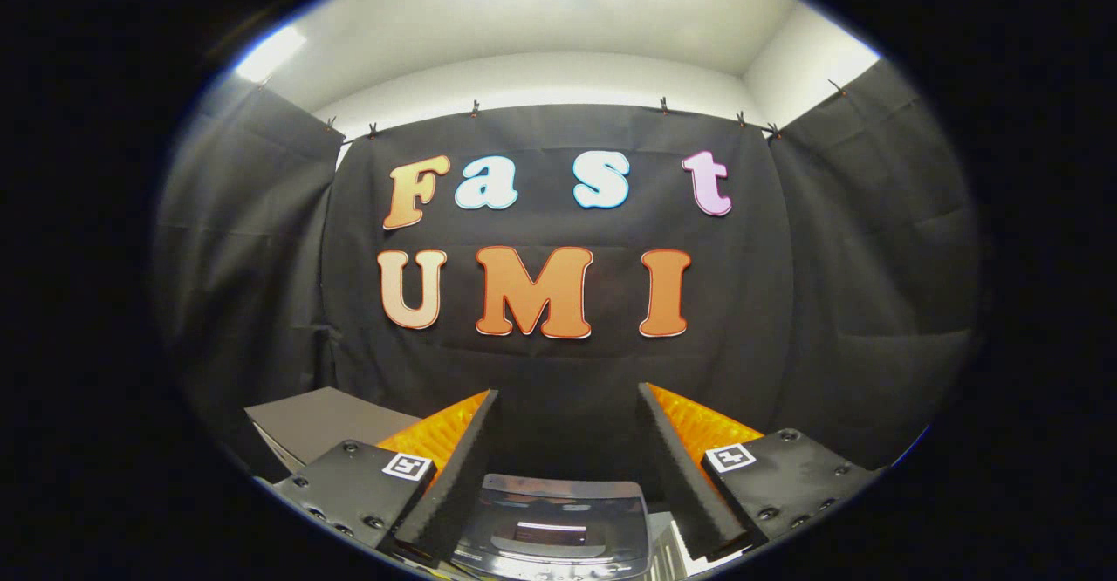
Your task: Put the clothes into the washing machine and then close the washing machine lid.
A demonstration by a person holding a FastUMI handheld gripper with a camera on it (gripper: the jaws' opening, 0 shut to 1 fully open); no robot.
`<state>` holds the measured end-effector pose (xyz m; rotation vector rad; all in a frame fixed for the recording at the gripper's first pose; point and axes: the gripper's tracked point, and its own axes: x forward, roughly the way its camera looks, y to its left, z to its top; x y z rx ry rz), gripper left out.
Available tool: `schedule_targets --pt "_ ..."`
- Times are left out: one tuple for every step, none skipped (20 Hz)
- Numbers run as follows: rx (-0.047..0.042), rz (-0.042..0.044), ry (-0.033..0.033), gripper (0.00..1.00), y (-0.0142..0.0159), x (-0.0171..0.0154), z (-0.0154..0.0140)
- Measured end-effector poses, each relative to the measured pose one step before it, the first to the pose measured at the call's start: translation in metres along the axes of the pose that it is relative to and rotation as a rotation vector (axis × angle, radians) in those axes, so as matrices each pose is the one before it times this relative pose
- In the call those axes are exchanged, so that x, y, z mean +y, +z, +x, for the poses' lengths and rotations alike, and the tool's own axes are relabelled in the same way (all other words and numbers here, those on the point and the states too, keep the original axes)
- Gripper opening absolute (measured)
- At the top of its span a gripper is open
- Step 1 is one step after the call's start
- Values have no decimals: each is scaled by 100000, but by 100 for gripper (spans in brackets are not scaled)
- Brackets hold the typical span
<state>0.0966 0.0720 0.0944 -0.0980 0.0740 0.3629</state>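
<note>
Gripper (567, 441) held level, pointing fwd, w/ both fingers (458, 468) spread wide apart. Nothing gripped btwn them; gap is clear. Fingers angle outward from base to tips, roughly symmetric L/R.

No words, brands or numbers legible on the washing machine (554, 520), glossy dark lid low between the fingers; a pale streak on it, a reflection, too blurred to read. 2 square black-and-white coded markers, left marker (407, 466) and right marker (729, 456), 1 on each finger mount of the gripper (569, 389): patterns, no letters. Fingers spread wide, pressing on nothing.
</note>
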Motion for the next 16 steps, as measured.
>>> schedule_targets --pt "-690 244 1361 98 191 791 -140" --pt "-1001 551 1660 98 179 622 -6" --pt "-476 405 799 98 124 304 8" --pt "-573 582 -84 98 20 69 210" --pt "57 733 -288 98 -139 -181 331" --pt "143 776 -106 98 -214 -61 195" --pt "298 1025 -983 98 -85 -383 -56" --pt "-98 1197 -742 98 -134 -218 155" --pt "-185 1215 -511 98 -112 -198 -16" --pt "-449 933 -681 98 -72 -282 379" --pt "155 663 -1313 98 -173 -379 274" --pt "335 425 -1334 98 -432 -397 -12" --pt "463 852 -737 98 -334 -263 -787" --pt "568 1209 39 98 -501 -14 -137" --pt "229 1264 651 98 -359 79 -106" --pt "599 857 6 98 -443 -26 122"
